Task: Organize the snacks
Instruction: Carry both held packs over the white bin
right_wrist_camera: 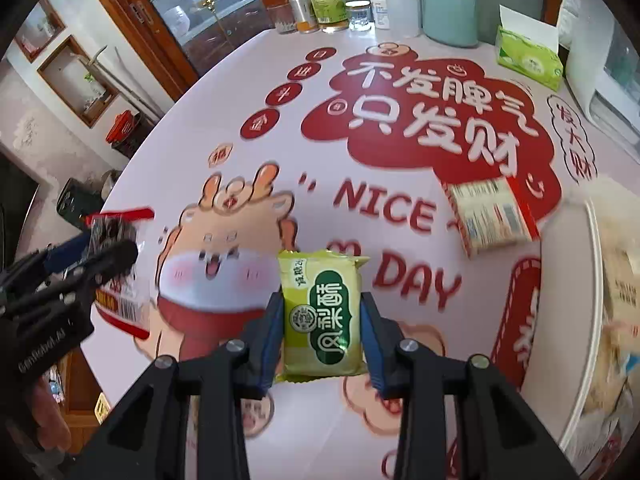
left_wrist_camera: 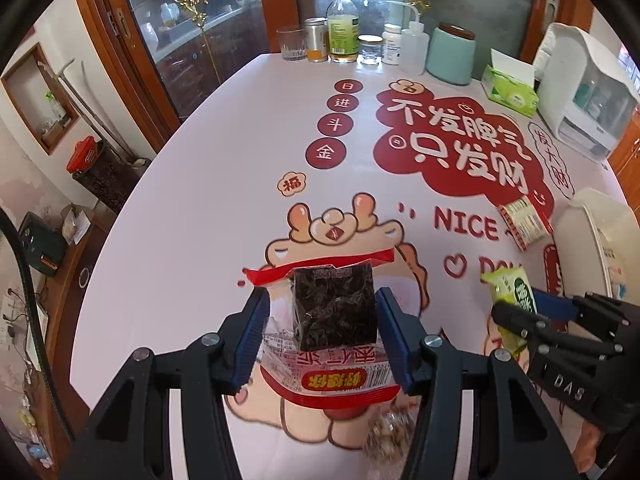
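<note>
Left gripper (left_wrist_camera: 320,320): its jaws are closed partway, squeezing a red-and-clear snack bag (left_wrist_camera: 328,332) from both sides. The bag sits in the lower middle of the left wrist view and looks lifted off the table (left_wrist_camera: 200,200).

Right gripper (right_wrist_camera: 322,332): its jaws are pinched on a green pastry pack (right_wrist_camera: 322,320), in the lower middle of the right wrist view. This pack looks held up in the air too.

Snack still lying down: a small cream and red packet (right_wrist_camera: 492,216) rests flat on the table, right of the middle in the right wrist view, just beside a white bin (right_wrist_camera: 568,280).

White bin: it sits at the right edge of that view. There may be snacks inside, but it is too blurry to be sure.

Step now: both snacks are picked up and being carried. They are not put away yet.

Next move: I think the green pack should go over the bin's rim, then the jaws open to drop it. The red bag comes after.

Watch out: the two grippers are near each other, so they should take turns.
</note>
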`<state>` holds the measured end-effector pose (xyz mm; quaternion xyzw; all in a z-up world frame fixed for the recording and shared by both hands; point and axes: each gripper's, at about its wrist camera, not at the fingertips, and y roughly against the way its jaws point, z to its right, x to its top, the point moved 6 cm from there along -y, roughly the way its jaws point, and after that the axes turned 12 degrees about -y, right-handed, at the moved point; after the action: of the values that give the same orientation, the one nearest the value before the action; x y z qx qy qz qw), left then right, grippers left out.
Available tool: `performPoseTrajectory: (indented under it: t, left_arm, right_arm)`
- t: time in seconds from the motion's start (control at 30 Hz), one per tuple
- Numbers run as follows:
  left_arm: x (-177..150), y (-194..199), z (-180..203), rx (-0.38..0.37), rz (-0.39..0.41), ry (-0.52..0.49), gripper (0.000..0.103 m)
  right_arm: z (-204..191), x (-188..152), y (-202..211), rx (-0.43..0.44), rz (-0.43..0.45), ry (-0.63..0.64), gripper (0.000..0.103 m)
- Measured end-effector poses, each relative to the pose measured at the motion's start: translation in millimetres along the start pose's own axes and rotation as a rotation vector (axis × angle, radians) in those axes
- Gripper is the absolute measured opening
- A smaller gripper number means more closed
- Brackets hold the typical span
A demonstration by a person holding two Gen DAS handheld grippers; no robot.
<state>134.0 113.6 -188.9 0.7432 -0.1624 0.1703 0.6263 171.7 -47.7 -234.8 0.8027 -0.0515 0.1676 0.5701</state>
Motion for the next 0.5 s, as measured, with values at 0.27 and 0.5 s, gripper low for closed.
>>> performPoseTrajectory:
  t: [0.27,0.5]
  left_arm:
    - [-21.8,31.8,37.6,-0.001,0.010,-0.049,0.053]
    - [-24.5,60.7,97.4,-0.040,0.035,-0.131,0.053]
  right_arm:
    - [12.7,-49.2,27.5,0.032,-0.020,0.013,0.037]
    - [40.1,-89.5,70.2,0.066,0.005,0.003,0.037]
